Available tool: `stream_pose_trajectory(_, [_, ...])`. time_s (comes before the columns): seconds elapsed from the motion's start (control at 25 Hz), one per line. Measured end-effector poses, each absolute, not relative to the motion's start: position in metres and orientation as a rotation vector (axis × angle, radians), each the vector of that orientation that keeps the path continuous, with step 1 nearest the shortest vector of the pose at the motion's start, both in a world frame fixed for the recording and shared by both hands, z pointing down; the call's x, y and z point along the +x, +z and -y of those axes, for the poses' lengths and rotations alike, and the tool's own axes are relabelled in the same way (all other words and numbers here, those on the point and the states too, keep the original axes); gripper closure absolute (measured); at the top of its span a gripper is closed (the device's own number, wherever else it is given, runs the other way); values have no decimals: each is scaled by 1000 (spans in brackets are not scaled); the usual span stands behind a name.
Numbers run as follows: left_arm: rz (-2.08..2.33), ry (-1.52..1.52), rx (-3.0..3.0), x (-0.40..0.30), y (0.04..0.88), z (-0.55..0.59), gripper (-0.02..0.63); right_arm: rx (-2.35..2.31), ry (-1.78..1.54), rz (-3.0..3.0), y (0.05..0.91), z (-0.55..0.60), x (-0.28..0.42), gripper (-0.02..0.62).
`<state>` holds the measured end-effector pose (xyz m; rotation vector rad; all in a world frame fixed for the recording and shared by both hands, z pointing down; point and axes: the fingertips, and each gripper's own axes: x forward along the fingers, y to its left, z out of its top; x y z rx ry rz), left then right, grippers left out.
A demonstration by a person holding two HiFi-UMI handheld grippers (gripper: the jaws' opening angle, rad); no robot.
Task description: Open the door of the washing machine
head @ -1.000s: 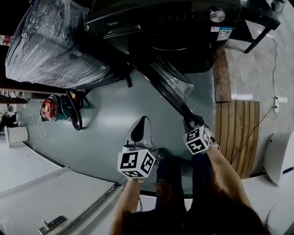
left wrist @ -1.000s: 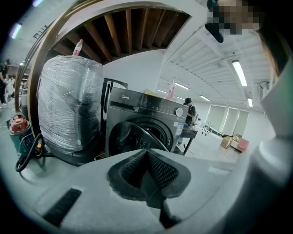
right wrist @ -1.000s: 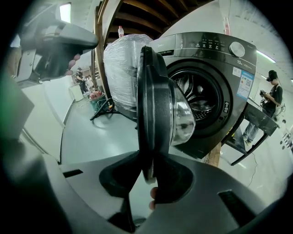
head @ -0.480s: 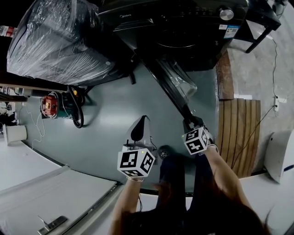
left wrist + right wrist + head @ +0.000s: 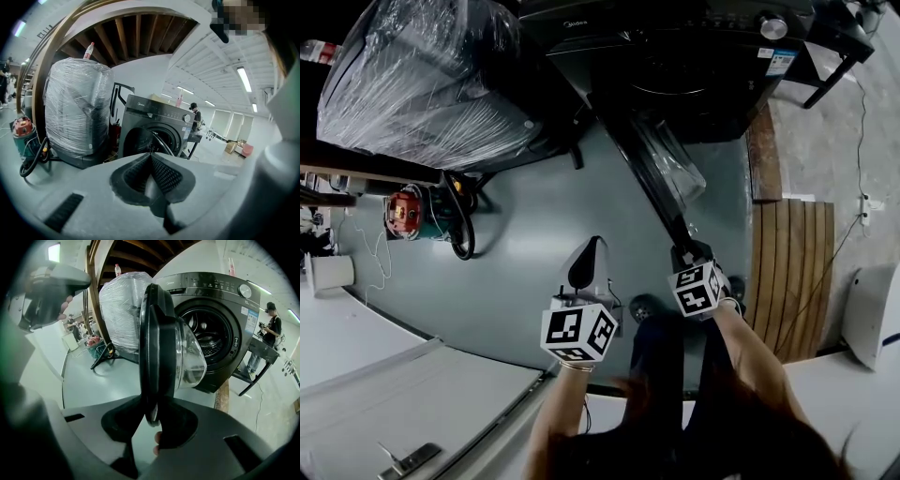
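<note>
**Gripping the door by its edge with the right tool**

Clamping both pads of that tool on the dark rim of the door, one pad on each face, with the rim running up and away between them. Holding the door swung wide off the washing machine, edge-on to the tool, its clear glass bowl bulging to the right of the rim. Looking past the rim, ahead and to the right, straight into the open drum. Showing a bare fingertip just under the pads.

Carrying the left tool closed, pads pressed together with nothing between them, aimed at the front of the washing machine well ahead. Riding just to the left of the right tool, apart from it and from the door, above the grey floor.

Standing ahead and to the left of the left tool: a tall unit wrapped in plastic film, with a bottle on top. Lying lower and further left: a red machine with a black hose looped beside it.

Lying on the floor to the right of the right tool: a panel of wooden slats. Standing beyond the washing machine, far ahead and to the right: a person in dark clothes.
</note>
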<state>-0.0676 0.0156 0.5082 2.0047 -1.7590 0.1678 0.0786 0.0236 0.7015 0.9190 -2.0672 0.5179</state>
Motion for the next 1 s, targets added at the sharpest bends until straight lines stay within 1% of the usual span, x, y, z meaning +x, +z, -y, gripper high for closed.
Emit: stream_pose_trajectory(1.0, [1817,134,1936,-168,513,-61,594,930,619,2038,706,-75,-31,499])
